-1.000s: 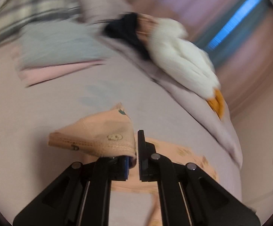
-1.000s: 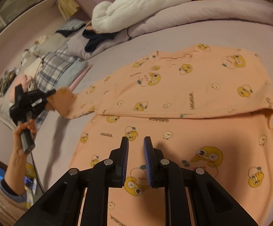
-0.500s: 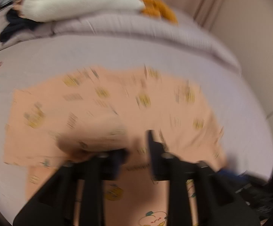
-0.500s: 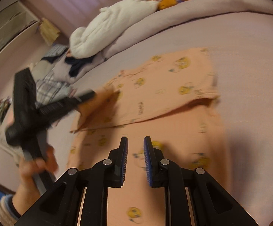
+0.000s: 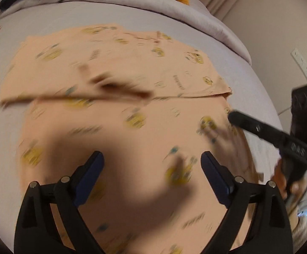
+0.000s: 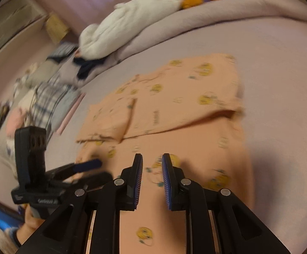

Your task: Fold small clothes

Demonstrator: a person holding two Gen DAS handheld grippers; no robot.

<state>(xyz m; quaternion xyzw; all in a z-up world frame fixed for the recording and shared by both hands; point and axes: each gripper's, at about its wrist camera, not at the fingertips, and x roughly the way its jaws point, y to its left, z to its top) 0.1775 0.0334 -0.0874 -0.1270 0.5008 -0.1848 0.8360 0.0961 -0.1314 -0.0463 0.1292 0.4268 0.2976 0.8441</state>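
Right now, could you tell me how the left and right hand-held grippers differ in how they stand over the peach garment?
The left hand-held gripper has its jaws spread wide and opening, while the right hand-held gripper keeps only a narrow gap. Both hang over the peach duck-print garment with nothing between their blue-padded fingers.

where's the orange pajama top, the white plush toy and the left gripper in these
orange pajama top (image 6: 181, 97): right wrist view, folded upper layer.
white plush toy (image 6: 132, 23): right wrist view, its white body.
left gripper (image 5: 152, 165): left wrist view, midway between its opening, empty jaws.
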